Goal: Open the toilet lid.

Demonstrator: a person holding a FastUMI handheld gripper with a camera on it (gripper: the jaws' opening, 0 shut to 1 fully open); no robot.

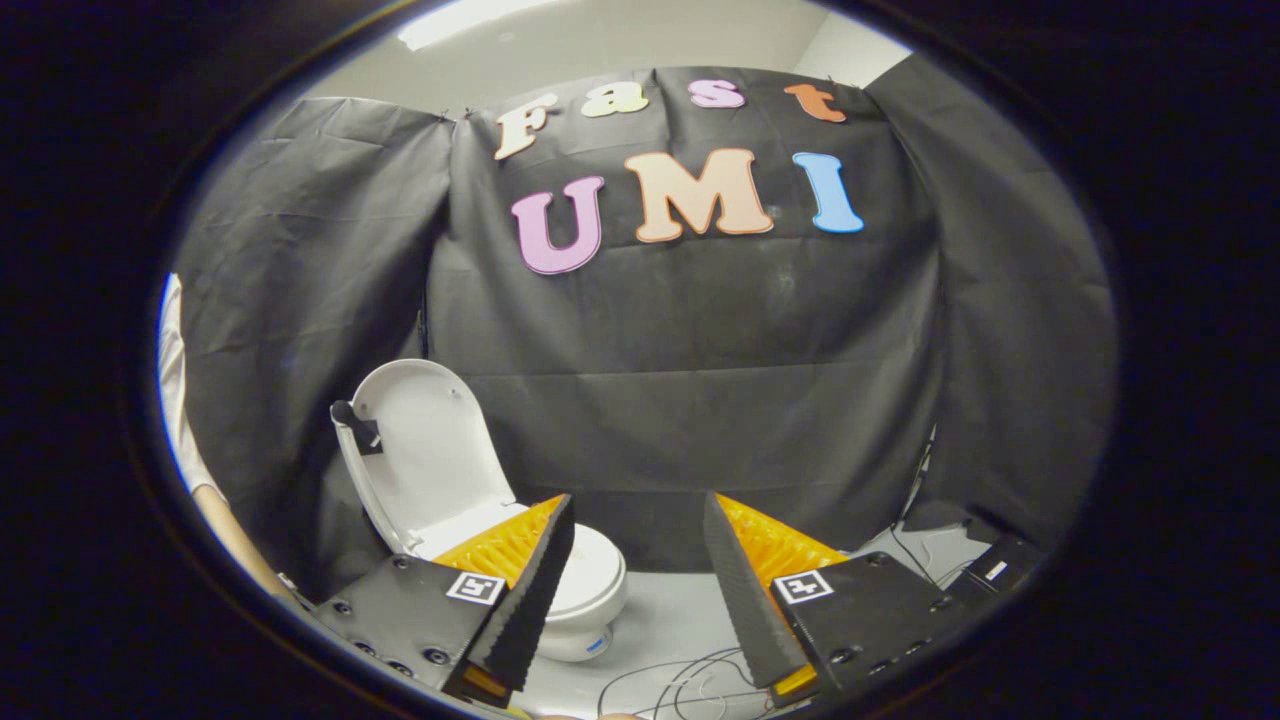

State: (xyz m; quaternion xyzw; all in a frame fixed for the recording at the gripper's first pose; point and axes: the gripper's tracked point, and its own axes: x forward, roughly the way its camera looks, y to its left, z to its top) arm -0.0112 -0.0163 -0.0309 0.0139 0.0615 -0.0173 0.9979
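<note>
A small white toilet (590, 590) stands on the floor against the black cloth wall, partly hidden behind my left finger. Its white lid (430, 455) stands raised, leaning back to the left, and its inner face shows. A small dark piece sits at the lid's upper left edge. My gripper (638, 525) hovers above and to the right of the toilet, open, with a wide empty gap between its fingers. The bowl's rim shows just beyond the left fingertip (555, 520).
Thin cables (680, 675) lie on the pale floor below the fingers. A dark box (1000, 570) with cables sits by the wall at the right. A person's arm and white sleeve (180, 400) show at the far left, beside the toilet.
</note>
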